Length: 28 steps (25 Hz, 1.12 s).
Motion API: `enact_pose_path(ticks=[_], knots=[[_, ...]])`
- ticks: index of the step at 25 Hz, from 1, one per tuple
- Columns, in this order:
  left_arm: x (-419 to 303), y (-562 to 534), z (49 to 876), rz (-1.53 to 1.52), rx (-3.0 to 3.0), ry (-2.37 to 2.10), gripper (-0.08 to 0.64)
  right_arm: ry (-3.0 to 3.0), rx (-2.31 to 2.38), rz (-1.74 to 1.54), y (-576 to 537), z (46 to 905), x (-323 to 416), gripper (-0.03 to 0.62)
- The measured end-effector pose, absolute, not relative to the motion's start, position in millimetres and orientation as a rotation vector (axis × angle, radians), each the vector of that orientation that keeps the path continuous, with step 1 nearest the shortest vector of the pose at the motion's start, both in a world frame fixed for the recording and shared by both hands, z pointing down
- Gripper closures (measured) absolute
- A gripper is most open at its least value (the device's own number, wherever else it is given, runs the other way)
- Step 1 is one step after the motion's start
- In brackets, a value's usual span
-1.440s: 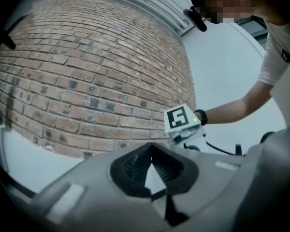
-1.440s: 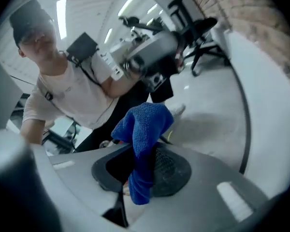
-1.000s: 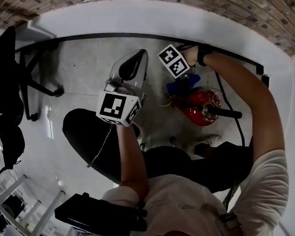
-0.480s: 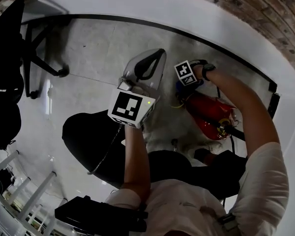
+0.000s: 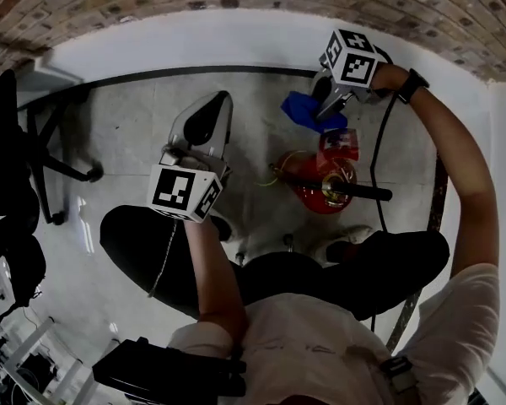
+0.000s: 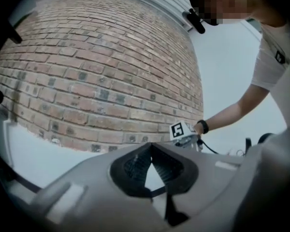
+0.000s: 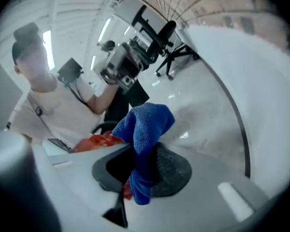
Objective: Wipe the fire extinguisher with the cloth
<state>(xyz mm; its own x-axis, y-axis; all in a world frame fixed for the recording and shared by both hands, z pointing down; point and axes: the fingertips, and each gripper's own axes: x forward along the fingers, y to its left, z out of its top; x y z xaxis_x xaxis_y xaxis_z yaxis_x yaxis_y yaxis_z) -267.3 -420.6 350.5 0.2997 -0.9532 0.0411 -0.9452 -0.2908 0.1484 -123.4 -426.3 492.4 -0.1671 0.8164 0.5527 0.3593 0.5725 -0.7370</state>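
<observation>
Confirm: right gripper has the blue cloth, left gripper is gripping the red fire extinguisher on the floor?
One part is wrong. The left gripper grips nothing: the left gripper view shows its fingers empty and aimed at the brick wall. In the head view it sits off to the side of the fire extinguisher. The rest is right: the right gripper has the blue cloth.
</observation>
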Motion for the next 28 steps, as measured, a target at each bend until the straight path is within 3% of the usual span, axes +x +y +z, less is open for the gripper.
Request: enact_pose_path(ticks=[4,8,15,28], knots=[[-244.6,-427.4,331.5,-0.069,2.448,-1.725,0.558,-1.890,-0.989,0.757,-416.7,398.3,-96.0,0.523],[-227.1,-433.7,325.2,-0.068,2.485,-1.685,0.558,-1.937,-1.030,0.867,-396.4,384.5,-79.9,0.523],[-203.5,-440.9,332.4,-0.026,2.521,-1.632,0.558,-1.802,-0.927,0.926,-389.7,498.5,-65.8,0.525],[-192.9,-445.2,378.3,0.074,2.476,-1.629,0.558,-1.768,-0.508,1.074,-382.0,790.5,-45.0,0.526]])
